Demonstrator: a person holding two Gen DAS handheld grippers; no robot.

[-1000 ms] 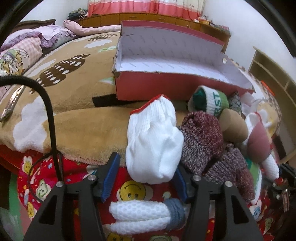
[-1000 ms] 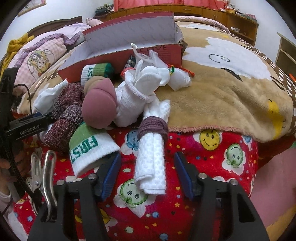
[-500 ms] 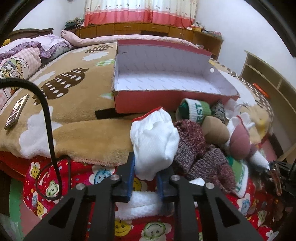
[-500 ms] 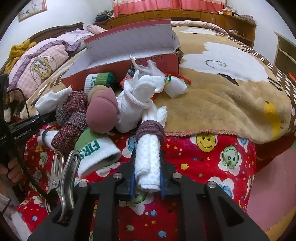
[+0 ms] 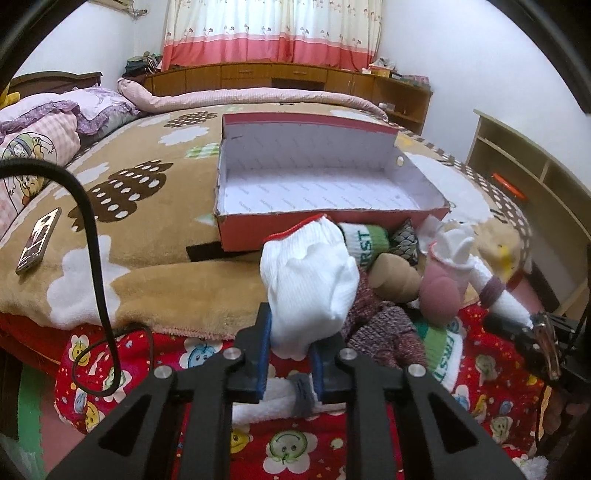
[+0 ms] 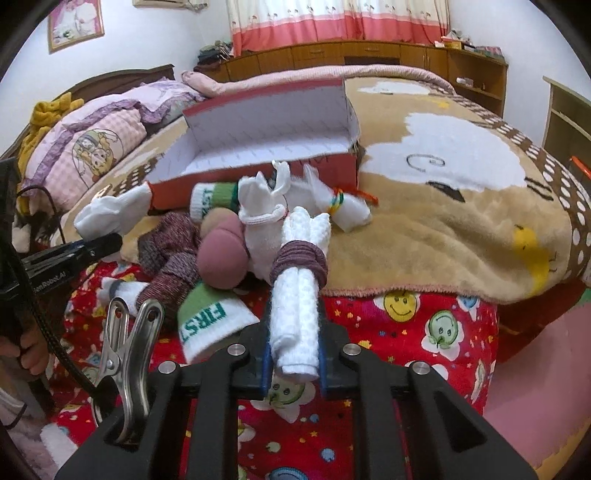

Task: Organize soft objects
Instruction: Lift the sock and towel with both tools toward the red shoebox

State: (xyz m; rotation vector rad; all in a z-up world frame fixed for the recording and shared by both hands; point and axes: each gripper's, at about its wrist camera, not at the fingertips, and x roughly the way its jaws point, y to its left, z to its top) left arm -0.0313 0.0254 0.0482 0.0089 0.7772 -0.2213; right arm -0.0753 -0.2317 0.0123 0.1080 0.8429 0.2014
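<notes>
Closest to me, my left gripper (image 5: 290, 347) is squeezed tight on the bottom of a puffy white sock bundle (image 5: 308, 275). The bundle stands up out of the jaws like a fat marshmallow, with a thin red edge at its top. My right gripper (image 6: 293, 354) is clamped on a rolled white sock (image 6: 297, 306) that has a dark purple band (image 6: 299, 264) wrapped round its middle. The pads pinch the low end of the roll, and the rest pokes forward.

Both things look very light and squishy. I think they will not break, but they could slide out if I only pinch a loose flap. A grip on the thick middle, where the cloth is doubled up, seems safest. The rolled one may bend and droop past the band.

Just past the grippers is the sock pile (image 6: 207, 258) on the red smiley sheet (image 6: 436, 325). I see dark red knit socks (image 5: 384, 325), a pink round one (image 6: 221, 258) and a green and white one (image 6: 207, 321) with letters on it. They lie touching each other in a heap.

Farther on, the red shoe box (image 5: 317, 181) sits open on the brown blanket (image 5: 155, 236). From what I can see, nothing is in it yet. I think both socks should go in there next.

A phone (image 5: 38, 240) lies on the blanket off to the left. The curtains (image 5: 273, 33) are far at the back.
</notes>
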